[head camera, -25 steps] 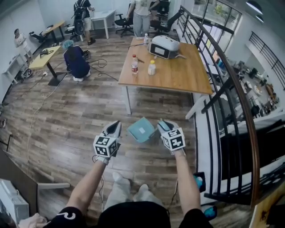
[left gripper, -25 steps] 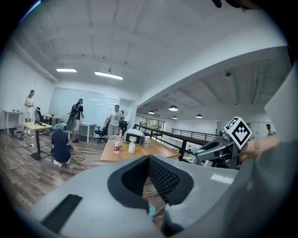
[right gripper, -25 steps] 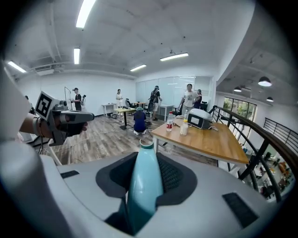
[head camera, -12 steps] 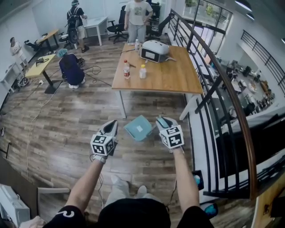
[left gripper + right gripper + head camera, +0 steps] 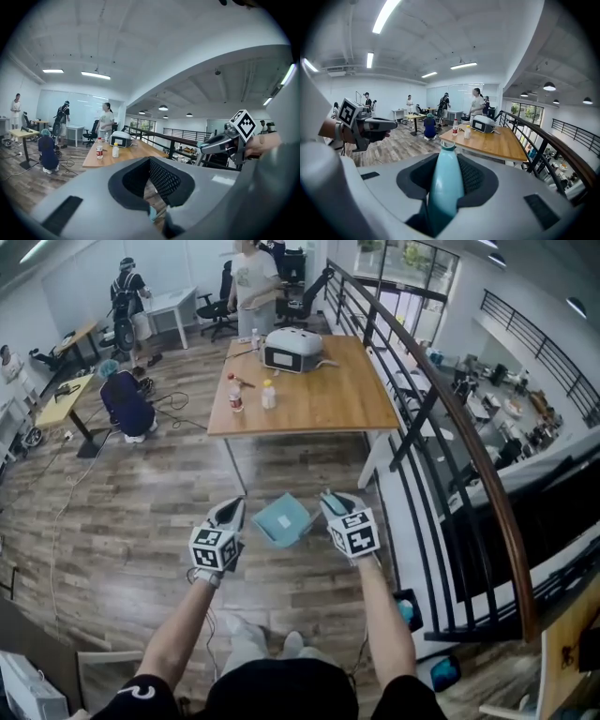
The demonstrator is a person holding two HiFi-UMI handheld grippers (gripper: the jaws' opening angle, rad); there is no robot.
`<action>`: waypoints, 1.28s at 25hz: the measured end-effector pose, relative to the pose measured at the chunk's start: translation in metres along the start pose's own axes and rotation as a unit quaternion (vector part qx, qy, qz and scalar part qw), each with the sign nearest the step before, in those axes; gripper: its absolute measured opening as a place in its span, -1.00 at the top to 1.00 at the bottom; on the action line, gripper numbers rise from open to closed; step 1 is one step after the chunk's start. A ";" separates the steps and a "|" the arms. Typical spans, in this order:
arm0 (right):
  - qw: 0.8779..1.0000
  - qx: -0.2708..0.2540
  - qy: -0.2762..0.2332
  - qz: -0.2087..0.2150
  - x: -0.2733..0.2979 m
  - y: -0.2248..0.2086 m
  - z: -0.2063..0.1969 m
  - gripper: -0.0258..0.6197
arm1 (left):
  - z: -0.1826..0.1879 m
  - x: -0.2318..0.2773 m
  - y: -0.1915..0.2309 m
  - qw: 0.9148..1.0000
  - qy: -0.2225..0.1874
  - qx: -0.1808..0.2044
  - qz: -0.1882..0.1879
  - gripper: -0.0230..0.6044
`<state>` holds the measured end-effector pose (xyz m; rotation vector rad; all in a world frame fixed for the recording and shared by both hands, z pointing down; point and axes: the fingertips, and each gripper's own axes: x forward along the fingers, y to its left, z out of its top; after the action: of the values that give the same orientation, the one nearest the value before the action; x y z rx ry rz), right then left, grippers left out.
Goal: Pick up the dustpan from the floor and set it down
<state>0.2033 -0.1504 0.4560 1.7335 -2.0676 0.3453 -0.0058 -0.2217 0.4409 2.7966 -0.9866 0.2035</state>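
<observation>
Holding the dustpan [image 5: 281,518] by its handle [image 5: 445,187], we have the right gripper [image 5: 330,501] pinching the teal shaft between its jaws. The pan hangs off the wooden floor [image 5: 141,521], between the two grippers and near the table [image 5: 328,399]. The left gripper [image 5: 232,510] hovers beside it, jaws spread, nothing between them. To set it down well, we judge that we should lower it level with a firm pinch so the pan cannot swing. We should choose bare floor away from the table and the railing [image 5: 441,399], and part the jaws only once the pan rests flat.
</observation>
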 end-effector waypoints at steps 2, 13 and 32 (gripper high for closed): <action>1.000 0.003 0.005 -0.006 -0.008 -0.011 -0.011 0.58 | -0.003 0.009 -0.016 1.000 0.002 0.002 -0.009 0.93; 0.998 0.022 0.028 -0.057 -0.032 -0.071 -0.060 0.58 | -0.021 0.048 -0.069 0.998 0.026 0.008 -0.052 0.93; 0.982 0.093 0.060 -0.156 0.056 -0.194 -0.159 0.58 | -0.073 0.213 -0.073 0.991 0.054 -0.003 -0.125 0.93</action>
<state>0.4108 -0.1660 0.6080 2.0543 -1.6902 0.5431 0.1998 -0.2808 0.5430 2.8349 -0.6053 0.3116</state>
